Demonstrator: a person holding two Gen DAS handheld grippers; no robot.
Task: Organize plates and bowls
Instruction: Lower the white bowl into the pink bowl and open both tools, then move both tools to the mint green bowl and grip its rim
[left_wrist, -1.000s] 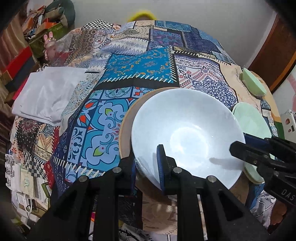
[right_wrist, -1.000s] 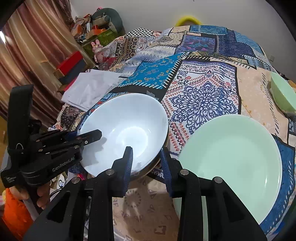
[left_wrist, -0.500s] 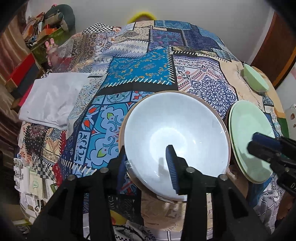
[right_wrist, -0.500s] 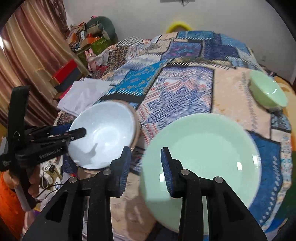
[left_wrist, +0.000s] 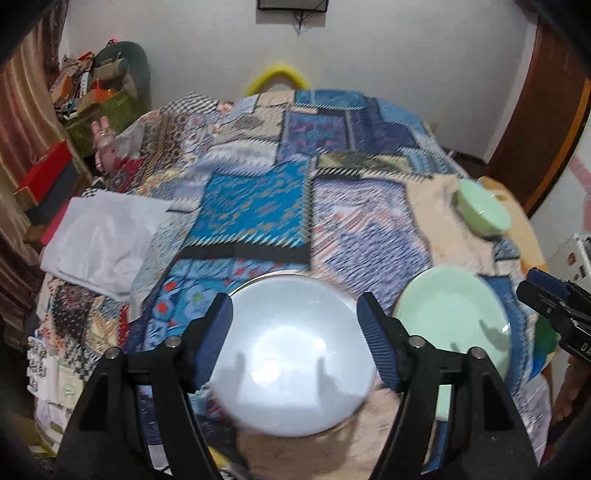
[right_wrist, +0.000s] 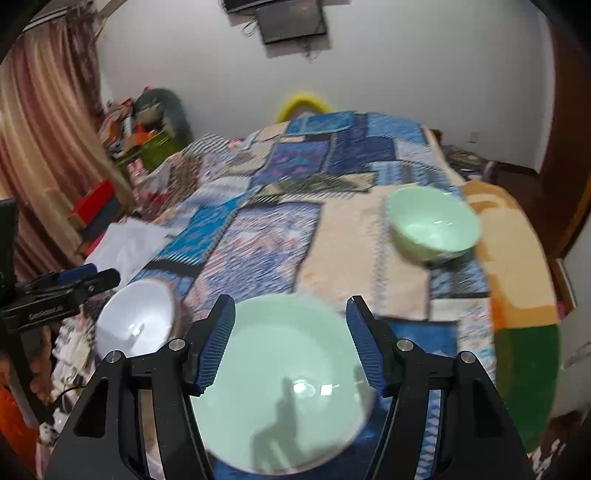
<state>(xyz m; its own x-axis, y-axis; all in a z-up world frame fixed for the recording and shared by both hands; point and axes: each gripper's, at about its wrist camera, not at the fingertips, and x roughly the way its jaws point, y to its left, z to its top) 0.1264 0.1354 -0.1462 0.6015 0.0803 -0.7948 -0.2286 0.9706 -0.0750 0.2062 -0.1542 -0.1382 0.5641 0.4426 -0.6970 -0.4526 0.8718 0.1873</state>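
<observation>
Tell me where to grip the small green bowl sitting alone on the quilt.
Take the small green bowl by its rim, one finger inside and one outside, coming down from above on the near edge. It stands upright and open, with a thin exposed lip and bare quilt around it.

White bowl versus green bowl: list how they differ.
The white bowl is pale white; the green bowl is mint. The white bowl sits on a brown plate near the quilt's front-left; the green bowl sits directly on the quilt, far right. Both stand upright, empty and ungripped.
</observation>
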